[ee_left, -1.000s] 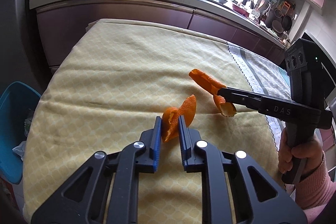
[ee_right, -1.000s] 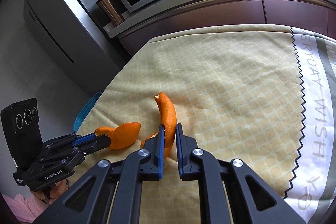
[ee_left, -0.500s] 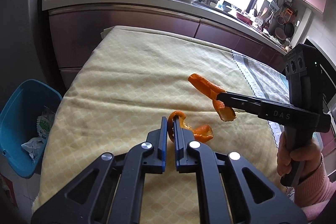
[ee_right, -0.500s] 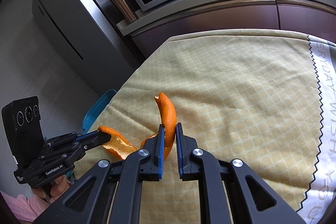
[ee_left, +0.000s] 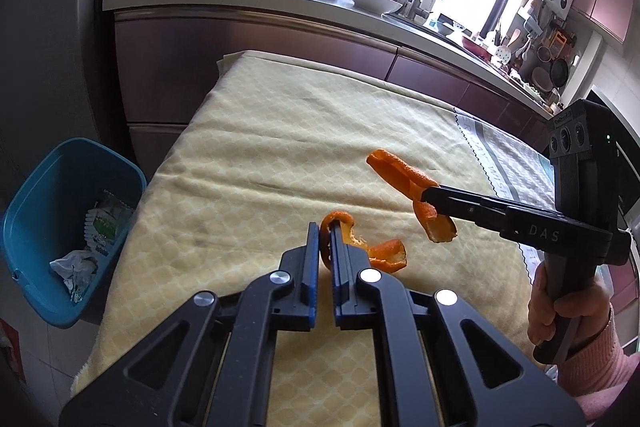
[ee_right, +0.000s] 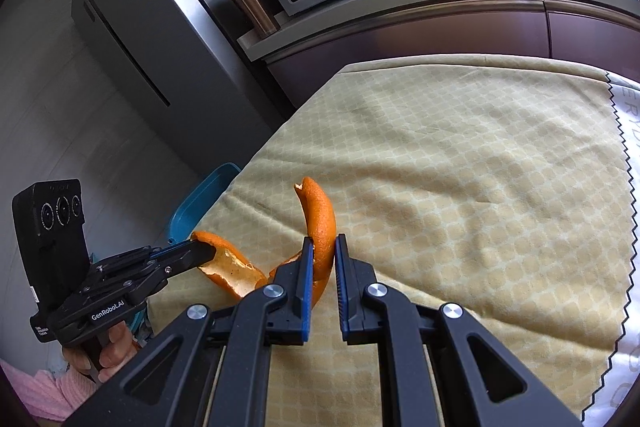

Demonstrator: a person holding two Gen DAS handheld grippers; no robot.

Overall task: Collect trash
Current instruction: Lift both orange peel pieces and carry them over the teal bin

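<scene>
The left tongs [ee_left: 325,241] are clenched on a curled orange peel [ee_left: 374,247]; a second ago their blue pads stood wider around it, so the grasp has only just been completed. The right tongs [ee_right: 323,253] are clenched on a second, longer orange peel [ee_right: 318,215], as in the earlier views.

Both peels are now clear of the surface [ee_left: 260,155], which carries a yellow patterned cloth. In the left wrist view the right tongs [ee_left: 426,197] hold their peel [ee_left: 404,173] in the air beside the left tongs.

Change of view: the blue trash bin [ee_left: 60,187] on the floor at the left edge of the surface, only partly visible a second ago, is now almost fully in the left wrist view. It already contains crumpled wrappers [ee_left: 92,239]. This indicates that both hands are travelling toward it.

Task status, as a judgement: pick-up is finished for both peels; transport and release over the bin remain. No other trash is visible on the cloth. The curled peel is gripped at one end only and may swing during transport.
</scene>
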